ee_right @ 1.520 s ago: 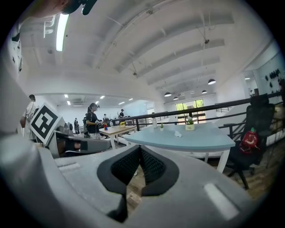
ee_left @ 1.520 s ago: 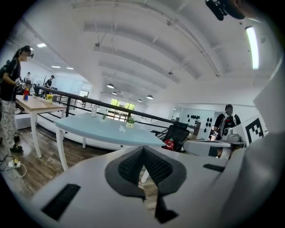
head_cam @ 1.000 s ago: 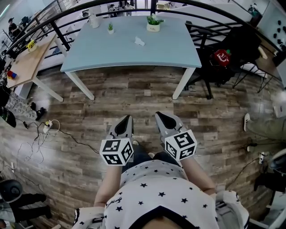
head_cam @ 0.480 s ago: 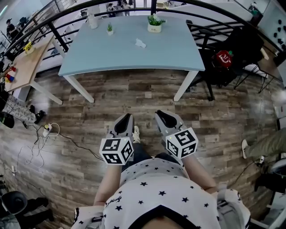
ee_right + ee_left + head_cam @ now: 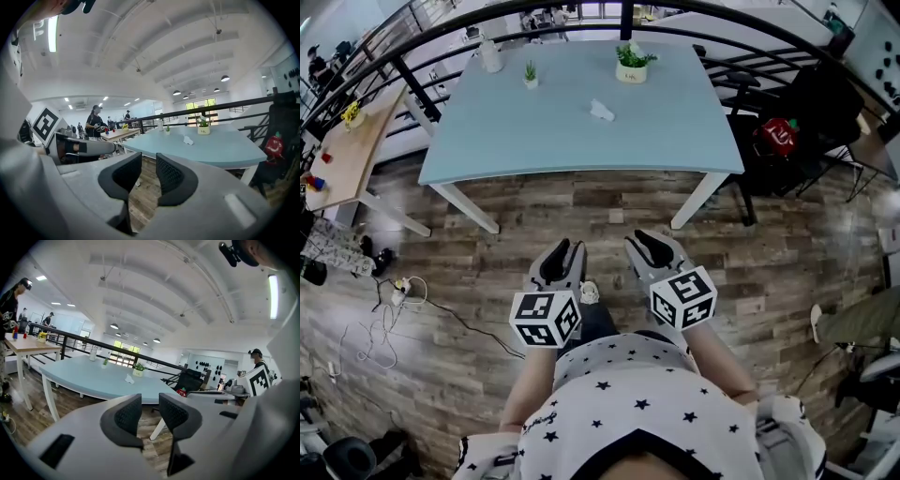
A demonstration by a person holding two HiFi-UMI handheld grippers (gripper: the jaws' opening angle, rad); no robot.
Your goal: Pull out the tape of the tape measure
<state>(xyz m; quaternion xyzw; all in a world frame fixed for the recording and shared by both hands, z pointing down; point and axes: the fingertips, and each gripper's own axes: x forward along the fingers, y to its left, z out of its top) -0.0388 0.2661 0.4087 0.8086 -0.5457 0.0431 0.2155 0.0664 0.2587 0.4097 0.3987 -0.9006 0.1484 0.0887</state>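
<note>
Grippers [image 5: 563, 253] [image 5: 646, 243] opening, empty; tape measure [image 5: 602, 110] — white.

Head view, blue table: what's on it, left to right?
white bottle → small potted plant → small white object → larger plant in a white pot

Bright, even indoor light from ceiling lamps [image 5: 114, 326]; strip light [image 5: 273, 296] glares. Shadows faint. Strong fisheye bending at edges, black corners in gripper views. Little blur.

Smooth matt table [image 5: 572, 141]; wood-grain plank floor [image 5: 487, 244].
</note>
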